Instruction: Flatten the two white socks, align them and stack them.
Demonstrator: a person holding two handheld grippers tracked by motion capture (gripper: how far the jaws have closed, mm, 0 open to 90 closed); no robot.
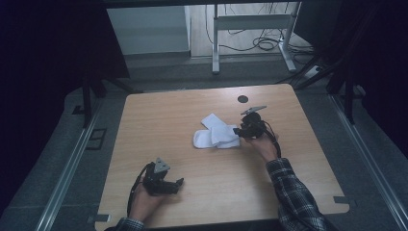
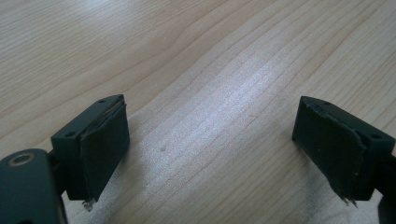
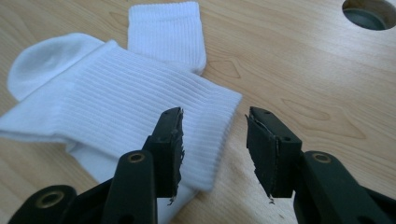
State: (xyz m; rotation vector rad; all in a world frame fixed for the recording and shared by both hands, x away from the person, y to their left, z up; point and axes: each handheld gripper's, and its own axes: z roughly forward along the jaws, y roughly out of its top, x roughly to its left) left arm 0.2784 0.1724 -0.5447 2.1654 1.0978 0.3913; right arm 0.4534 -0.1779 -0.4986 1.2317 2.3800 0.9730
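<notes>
White socks [image 1: 216, 134] lie in a folded, overlapping pile near the middle of the wooden table [image 1: 163, 115]. In the right gripper view the top ribbed sock [image 3: 116, 102] lies across another sock [image 3: 168, 28]. My right gripper [image 1: 236, 131] is at the pile's right edge. Its jaws stand partly apart at the ribbed cuff, one over the cloth and one over bare wood, and nothing is pinched between them [image 3: 215, 140]. My left gripper [image 1: 179, 183] rests near the front left of the table, open [image 2: 212, 140] over bare wood.
A round cable hole [image 1: 243, 99] sits in the table behind the socks, seen too in the right gripper view [image 3: 371, 11]. A white desk frame and cables [image 1: 255, 33] stand on the floor beyond the far edge.
</notes>
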